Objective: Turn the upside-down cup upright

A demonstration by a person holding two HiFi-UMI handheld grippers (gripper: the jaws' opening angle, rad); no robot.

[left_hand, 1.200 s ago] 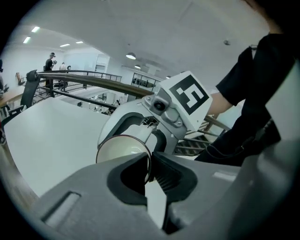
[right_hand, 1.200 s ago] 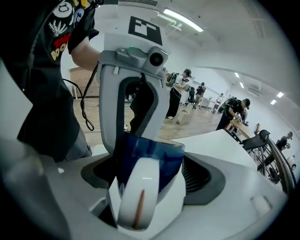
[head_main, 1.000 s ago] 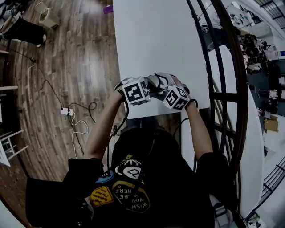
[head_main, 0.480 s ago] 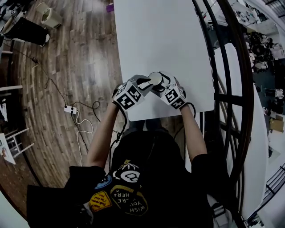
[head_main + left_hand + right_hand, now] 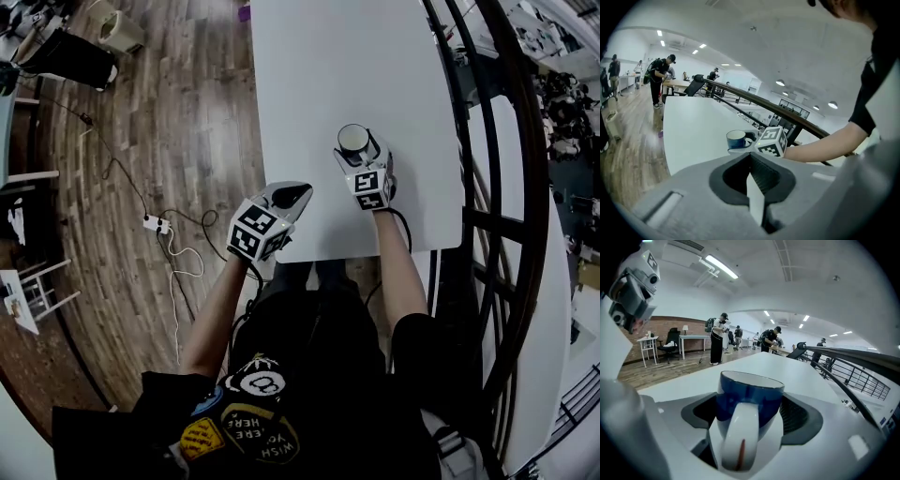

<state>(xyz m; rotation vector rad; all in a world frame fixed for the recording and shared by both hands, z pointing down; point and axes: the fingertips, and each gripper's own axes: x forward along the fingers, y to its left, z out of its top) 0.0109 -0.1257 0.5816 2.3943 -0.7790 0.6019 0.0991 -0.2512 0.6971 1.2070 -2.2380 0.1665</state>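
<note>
The cup (image 5: 353, 140) is blue outside with a white handle and stands mouth up over the white table (image 5: 328, 66). My right gripper (image 5: 354, 148) is shut on it. In the right gripper view the cup (image 5: 749, 397) fills the space between the jaws of the right gripper (image 5: 750, 413), handle toward the camera. My left gripper (image 5: 291, 195) is off to the left near the table's front edge, shut with nothing in it. From the left gripper (image 5: 757, 187) I see the cup (image 5: 736, 138) beside the right gripper's marker cube (image 5: 769, 141).
A black curved railing (image 5: 487, 187) runs along the table's right side. A power strip and cables (image 5: 155, 223) lie on the wooden floor to the left. People stand at desks (image 5: 661, 77) far behind the table.
The two grippers were together at the cup near the front edge. The left one has let go and drawn back left. The right one has carried the cup farther onto the table.
</note>
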